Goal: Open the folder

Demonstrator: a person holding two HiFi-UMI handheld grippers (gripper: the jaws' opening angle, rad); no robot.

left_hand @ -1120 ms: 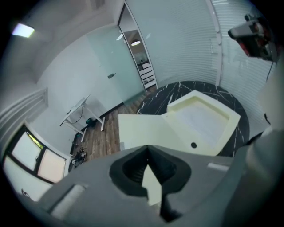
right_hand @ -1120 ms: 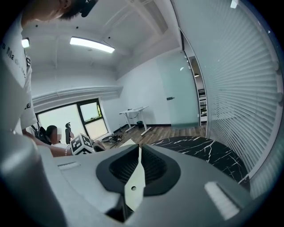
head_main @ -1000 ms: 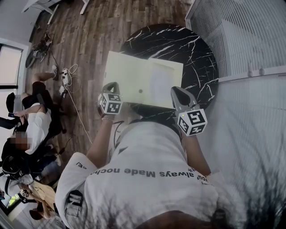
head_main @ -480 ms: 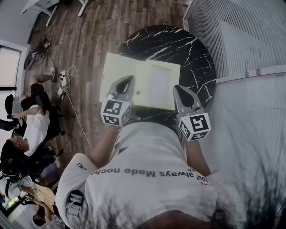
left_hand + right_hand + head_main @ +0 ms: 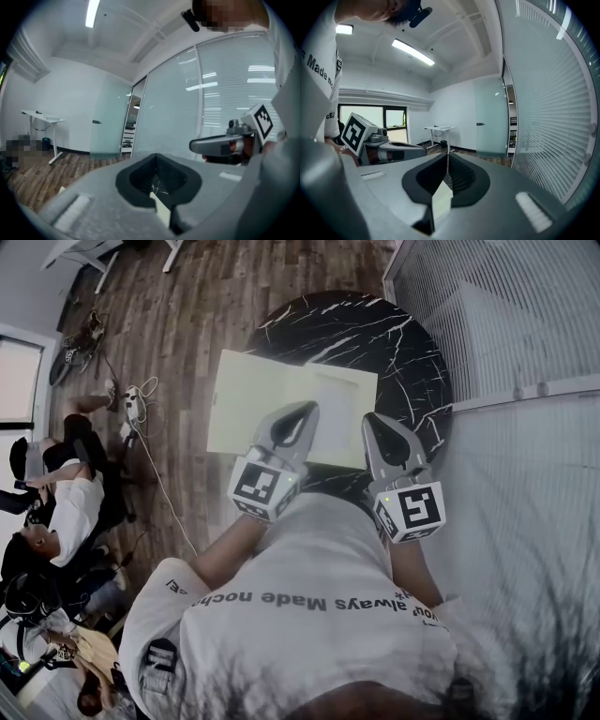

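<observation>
Printed in dark letters across the white shirt (image 5: 309, 549), upside down from above: "always Made noch", cut off at both ends. On its sleeve, too little to read.

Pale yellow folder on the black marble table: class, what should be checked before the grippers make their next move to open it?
1. Pale yellow rectangular folder lies flat and closed on the round black marble table: ok.
2. Folder fully supported by the table: not ok, its left part juts past the rim.
3. Left gripper jaws apart, ready to take the cover: not ok, they are together with nothing held.
4. Right gripper jaws apart: not ok, together with nothing held.
5. Both grippers over the folder's near edge: ok.
6. Which edge of the folder opens: cannot tell.
</observation>
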